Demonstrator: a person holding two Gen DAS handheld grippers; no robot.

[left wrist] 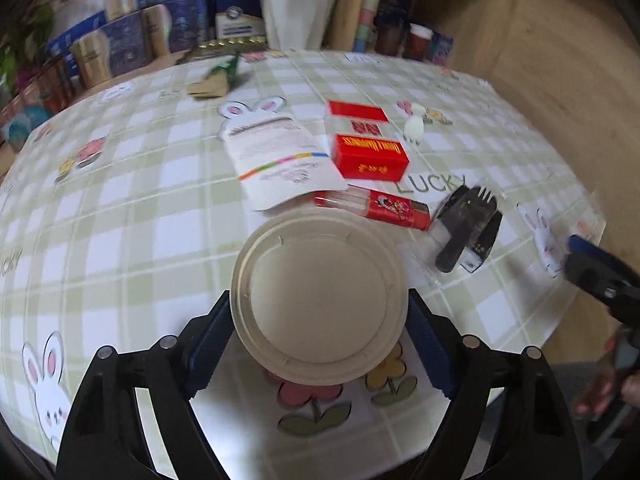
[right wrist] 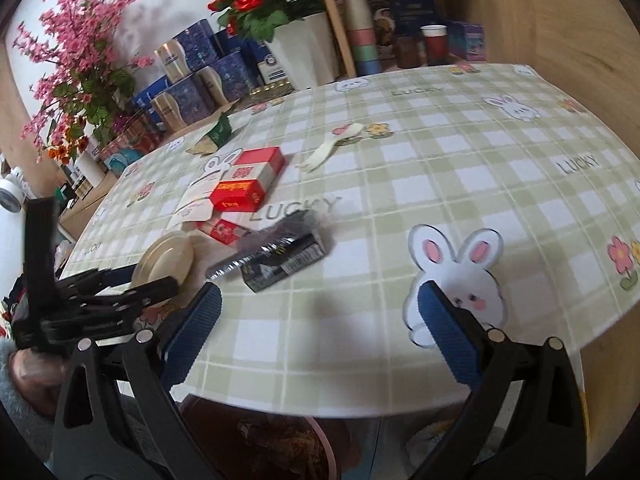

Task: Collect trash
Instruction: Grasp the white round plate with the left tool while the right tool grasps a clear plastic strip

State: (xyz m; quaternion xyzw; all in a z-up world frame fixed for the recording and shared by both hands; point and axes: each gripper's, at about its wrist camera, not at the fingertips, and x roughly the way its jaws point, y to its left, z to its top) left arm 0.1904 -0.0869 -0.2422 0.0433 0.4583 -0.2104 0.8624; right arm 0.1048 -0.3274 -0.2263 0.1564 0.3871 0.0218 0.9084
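My left gripper (left wrist: 320,344) is shut on a round beige paper bowl lid (left wrist: 318,298), its blue pads pressed on both sides of the rim, just above the checked tablecloth. The lid also shows in the right wrist view (right wrist: 166,262) beside the left gripper (right wrist: 120,288). My right gripper (right wrist: 320,316) is open and empty over the table's near edge; a black packet with a plastic fork (right wrist: 276,254) lies ahead of it to the left. That packet shows in the left wrist view (left wrist: 468,228). Red boxes (left wrist: 370,156), a red wrapper (left wrist: 384,208) and a white pouch (left wrist: 284,160) lie behind the lid.
A white plastic spoon (right wrist: 332,150) and a green-brown wrapper (right wrist: 214,138) lie farther back. Flower pots, tins and stacked cups (right wrist: 360,32) line the back edge. A bin (right wrist: 280,440) with dark trash sits below the table's near edge.
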